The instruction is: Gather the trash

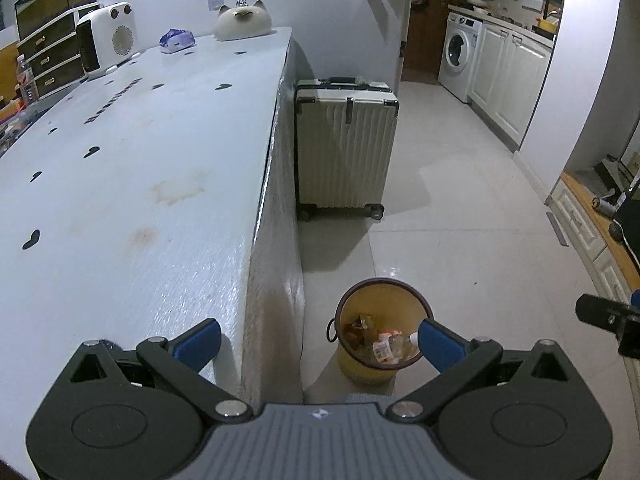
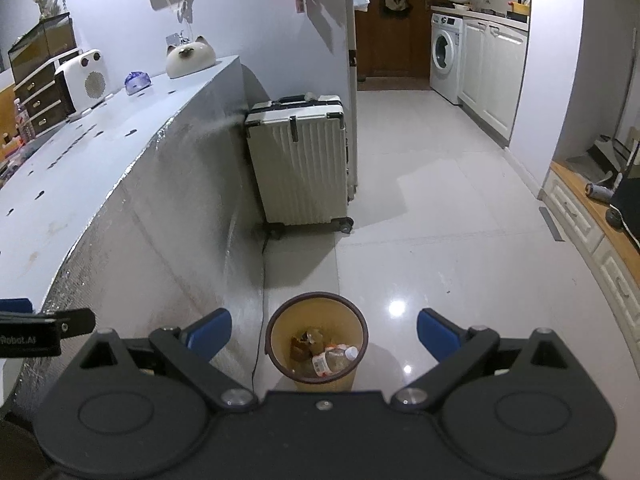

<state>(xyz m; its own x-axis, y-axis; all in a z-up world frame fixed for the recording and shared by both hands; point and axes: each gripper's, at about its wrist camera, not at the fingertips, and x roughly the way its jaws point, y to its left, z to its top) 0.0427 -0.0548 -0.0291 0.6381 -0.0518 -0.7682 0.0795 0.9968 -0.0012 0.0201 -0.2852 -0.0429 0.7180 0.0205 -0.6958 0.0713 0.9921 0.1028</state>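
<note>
A yellow trash bin (image 1: 362,372) with a dark rim stands on the floor beside the table's side; it also shows in the right wrist view (image 2: 286,326). Inside lie a plastic bottle (image 2: 334,358) and brown wrappers (image 2: 304,344); the bottle shows in the left wrist view too (image 1: 390,346). My left gripper (image 1: 320,340) is open and empty, straddling the table edge, with the bin below. My right gripper (image 2: 324,332) is open and empty, directly above the bin. The right gripper's body (image 1: 608,320) shows at the left view's right edge.
A long white table (image 1: 140,184) carries a white heater (image 1: 106,38), a blue tissue pack (image 1: 177,39) and a cat-shaped object (image 1: 243,20) at its far end. A cream suitcase (image 2: 300,164) stands on the floor past the bin. A washing machine (image 2: 444,56) is far back.
</note>
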